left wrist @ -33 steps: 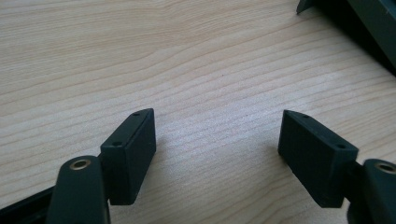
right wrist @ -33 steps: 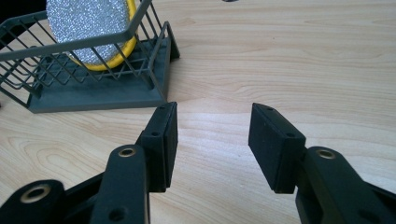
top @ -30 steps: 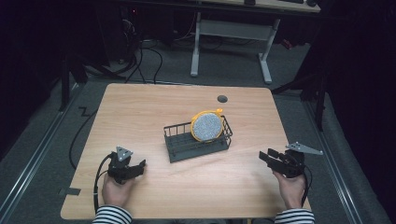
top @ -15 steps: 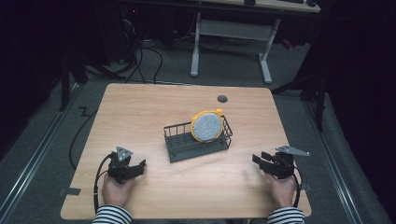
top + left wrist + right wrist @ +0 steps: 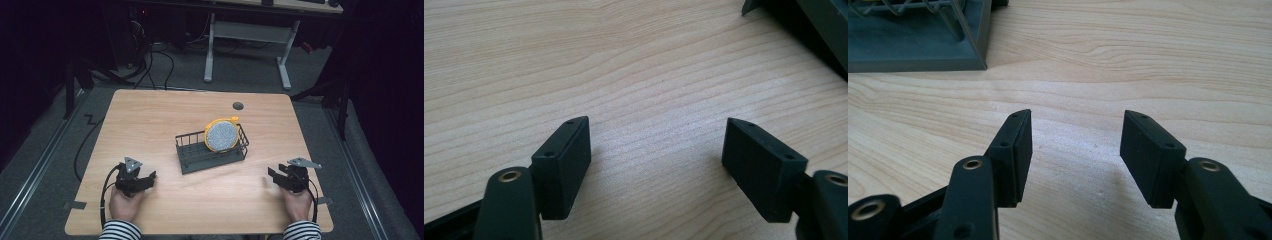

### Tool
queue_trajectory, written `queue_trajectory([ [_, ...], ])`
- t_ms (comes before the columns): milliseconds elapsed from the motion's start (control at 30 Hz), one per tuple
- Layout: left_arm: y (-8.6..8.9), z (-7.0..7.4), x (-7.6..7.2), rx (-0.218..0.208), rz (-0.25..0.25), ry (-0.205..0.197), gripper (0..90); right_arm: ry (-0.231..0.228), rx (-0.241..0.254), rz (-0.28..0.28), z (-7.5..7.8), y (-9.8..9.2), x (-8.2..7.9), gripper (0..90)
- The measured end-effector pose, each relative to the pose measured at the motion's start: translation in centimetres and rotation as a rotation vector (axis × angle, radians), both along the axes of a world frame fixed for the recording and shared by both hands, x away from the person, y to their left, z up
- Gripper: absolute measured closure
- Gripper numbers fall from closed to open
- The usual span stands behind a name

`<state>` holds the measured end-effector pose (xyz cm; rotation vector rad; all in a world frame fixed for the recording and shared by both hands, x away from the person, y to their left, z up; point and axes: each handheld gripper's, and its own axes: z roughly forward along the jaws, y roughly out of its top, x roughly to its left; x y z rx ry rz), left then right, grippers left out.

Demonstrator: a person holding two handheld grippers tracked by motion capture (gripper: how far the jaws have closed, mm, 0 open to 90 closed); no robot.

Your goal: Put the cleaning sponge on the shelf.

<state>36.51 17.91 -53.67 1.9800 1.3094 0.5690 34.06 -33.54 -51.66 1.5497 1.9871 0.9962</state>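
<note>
High view shows two hands in striped sleeves at the near edge of the wooden surface (image 5: 165,115). The left gripper (image 5: 142,182) rests low over the bare wood, its jaws standing wide apart with nothing between them. The right gripper (image 5: 276,175) sits near the opposite near corner; its jaws have just been opening and are spread with only bare wood between them. Farther in, near the middle and well apart from both, stands a dark wire basket (image 5: 189,155). A round yellow-rimmed disc (image 5: 222,135) with a speckled grey face leans upright inside the basket's right end. Beyond it, a small dark hole (image 5: 238,105) marks the far part of the surface.
</note>
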Motion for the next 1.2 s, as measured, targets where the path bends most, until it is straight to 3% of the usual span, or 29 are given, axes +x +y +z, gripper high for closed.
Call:
queue_trajectory([
  [633, 0.0, 0.0, 0.0, 0.000, 0.002, 0.000, 28.1, 0.006, -0.117, 0.013, -1.3, 1.1, 0.6, 44.2],
  [1200, -0.1, 0.0, -0.3, 0.001, 0.022, 0.001, 28.1, 0.006, -0.121, 0.027, -1.4, 1.0, 0.7, 38.1],
])
